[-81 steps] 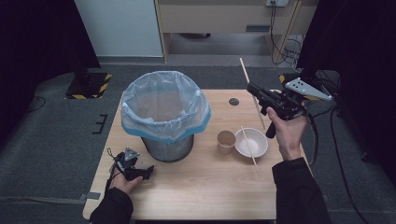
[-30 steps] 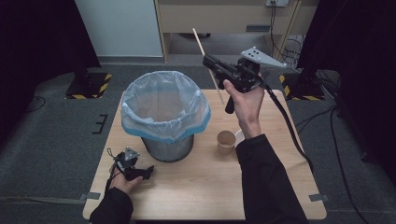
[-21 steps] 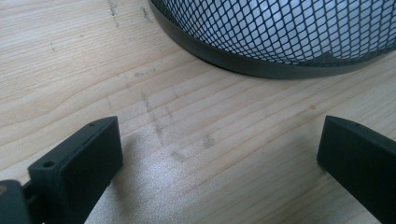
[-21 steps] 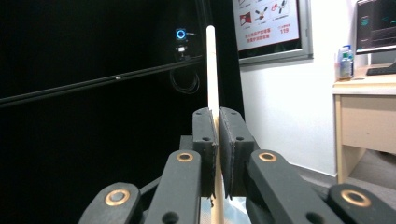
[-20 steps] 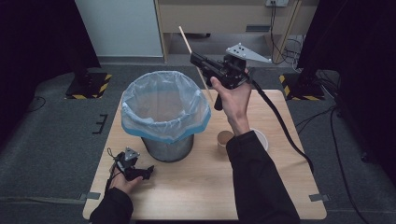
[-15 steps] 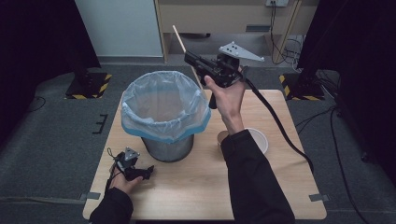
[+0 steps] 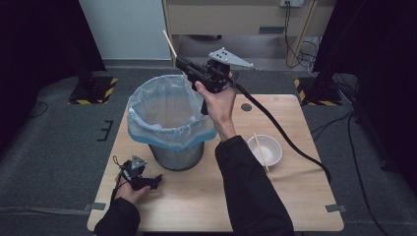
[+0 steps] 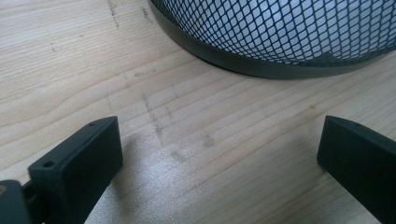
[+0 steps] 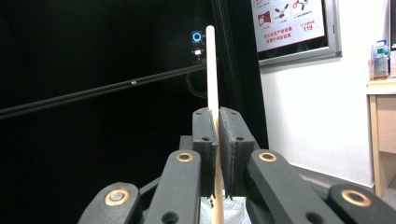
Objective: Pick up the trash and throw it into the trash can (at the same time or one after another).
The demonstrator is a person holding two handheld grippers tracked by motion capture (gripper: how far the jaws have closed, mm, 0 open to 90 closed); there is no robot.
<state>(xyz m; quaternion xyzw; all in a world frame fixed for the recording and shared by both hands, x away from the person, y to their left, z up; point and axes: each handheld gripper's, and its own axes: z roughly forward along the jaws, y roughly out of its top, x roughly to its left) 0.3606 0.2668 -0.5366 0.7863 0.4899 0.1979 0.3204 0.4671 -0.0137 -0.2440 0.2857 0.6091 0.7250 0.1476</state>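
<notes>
Moved since earlier: right gripper (image 7: 183,62) has carried the chopstick (image 7: 169,42) from over the bowl side across to the far rim of the bin; a paper cup that stood beside the bowl is now behind the forearm, so I cannot tell if it is there.
Left gripper (image 7: 156,179): it rests low on the table (image 7: 295,206) in front of the bin, jaws apart with nothing between them; I judge it simply waits out of the way.
Bin (image 7: 169,123): a mesh waste bin with a blue liner stands at the middle-left of the table; its mouth is wide, which suits dropping a long stick in.
Chopstick: clamped between the closed jaws of the right gripper, tilted up and away; it is held high, probably so its lower end clears the rim.
Bowl (image 7: 265,148): white, at the right, with a second chopstick (image 7: 261,156) lying across it, likely next for the bin.
Hard to make out: the lower end of the held chopstick is hidden behind the jaws; the bin's inside bottom is not readable.
</notes>
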